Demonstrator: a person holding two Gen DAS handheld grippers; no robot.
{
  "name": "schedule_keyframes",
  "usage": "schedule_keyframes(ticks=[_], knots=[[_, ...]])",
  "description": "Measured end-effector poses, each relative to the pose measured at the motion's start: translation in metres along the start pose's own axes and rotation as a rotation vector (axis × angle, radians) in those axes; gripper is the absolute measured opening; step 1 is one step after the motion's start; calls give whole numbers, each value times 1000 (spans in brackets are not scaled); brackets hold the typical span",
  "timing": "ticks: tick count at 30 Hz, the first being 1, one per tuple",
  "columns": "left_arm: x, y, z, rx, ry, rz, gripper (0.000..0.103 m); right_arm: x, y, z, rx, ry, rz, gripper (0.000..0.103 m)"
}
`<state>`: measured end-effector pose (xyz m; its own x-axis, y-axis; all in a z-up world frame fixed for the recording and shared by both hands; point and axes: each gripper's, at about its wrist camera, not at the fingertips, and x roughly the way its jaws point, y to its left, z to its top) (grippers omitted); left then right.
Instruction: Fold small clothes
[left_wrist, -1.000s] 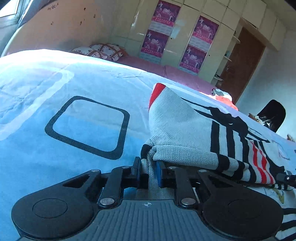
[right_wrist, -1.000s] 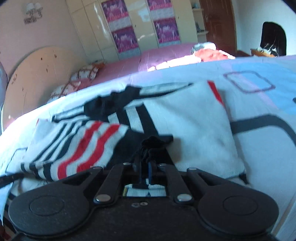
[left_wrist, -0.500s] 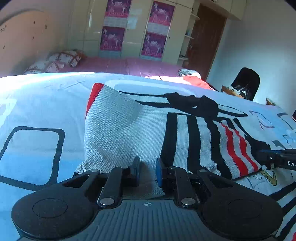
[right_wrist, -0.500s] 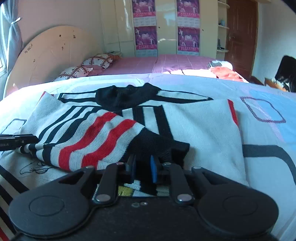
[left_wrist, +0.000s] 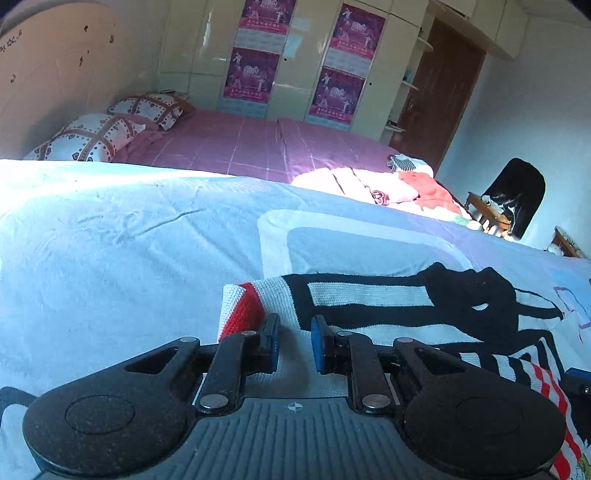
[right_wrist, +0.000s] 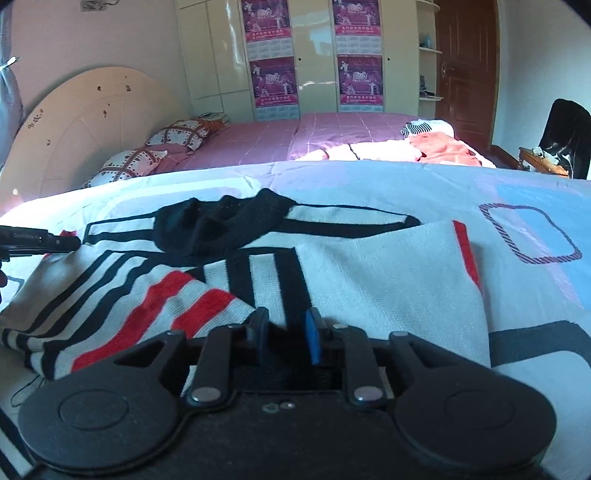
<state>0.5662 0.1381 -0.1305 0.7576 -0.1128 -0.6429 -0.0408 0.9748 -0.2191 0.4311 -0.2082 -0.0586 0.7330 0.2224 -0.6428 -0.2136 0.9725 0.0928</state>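
Lying flat on the pale blue bedspread (right_wrist: 524, 192), a striped knit sweater (right_wrist: 369, 273) in white, black and red, folded over itself, long axis running across the right wrist view from the striped sleeve end at lower left to the red-edged hem at right. Black neckline bunched at the far side, pointing toward the pink bed (right_wrist: 303, 136) and wardrobe (right_wrist: 317, 55) beyond. Left gripper (left_wrist: 293, 343) set at the sweater's red-trimmed corner, blue pads a narrow gap apart with white knit between them; whether the pads actually press the cloth cannot be told. Right gripper (right_wrist: 284, 338) at the near edge of the folded layer, jaws opening, narrow still, dark knit in the gap and no clear pinch. Left gripper's dark tip also showing at the left margin of the right wrist view, touching the sweater's far left edge. Patterned pillows (left_wrist: 110, 125) and a black chair (right_wrist: 565, 136) well apart from the garment.
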Motion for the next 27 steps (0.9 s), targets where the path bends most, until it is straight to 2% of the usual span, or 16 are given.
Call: schedule_keyframes(ticks=[3, 5, 9, 13, 15, 16, 18, 20, 21, 22, 24, 25, 27], knots=[[-19, -6, -3, -2, -19, 23, 18, -2, -2, 4, -4, 7, 2, 22], [-45, -14, -14, -5, -49, -1, 18, -20, -4, 7, 10, -42, 8, 25], [-82, -45, -50, 1, -75, -26, 19, -30, 6, 7, 43, -58, 90, 24], [-85, -83, -67, 51, -74, -27, 19, -16, 44, -3, -52, -22, 153, 24], [-80, -97, -74, 92, -45, -28, 19, -12, 62, -9, -115, -8, 148, 26], [-79, -101, -79, 139, -34, -7, 19, -12, 69, -13, -163, -12, 127, 24], [-82, -99, -92, 231, -51, 47, 19, -14, 71, -19, -240, -24, 44, 22], [-95, -76, -98, 233, -70, 76, 23, -20, 47, -19, -190, -32, -33, 22], [-100, -65, -100, 240, -74, 121, 22, -24, 32, -19, -167, -34, -70, 22], [-107, -53, -100, 227, -79, 114, 22, -27, 21, -18, -149, -25, -84, 22], [-121, -44, -91, 160, -99, 137, 23, -35, 10, -13, -103, -14, -65, 25], [-128, -46, -87, 144, -122, 134, 23, -40, 13, -12, -94, -37, -55, 27], [-134, -59, -83, 135, -148, 89, 23, -47, 27, -13, -97, -68, 13, 27]])
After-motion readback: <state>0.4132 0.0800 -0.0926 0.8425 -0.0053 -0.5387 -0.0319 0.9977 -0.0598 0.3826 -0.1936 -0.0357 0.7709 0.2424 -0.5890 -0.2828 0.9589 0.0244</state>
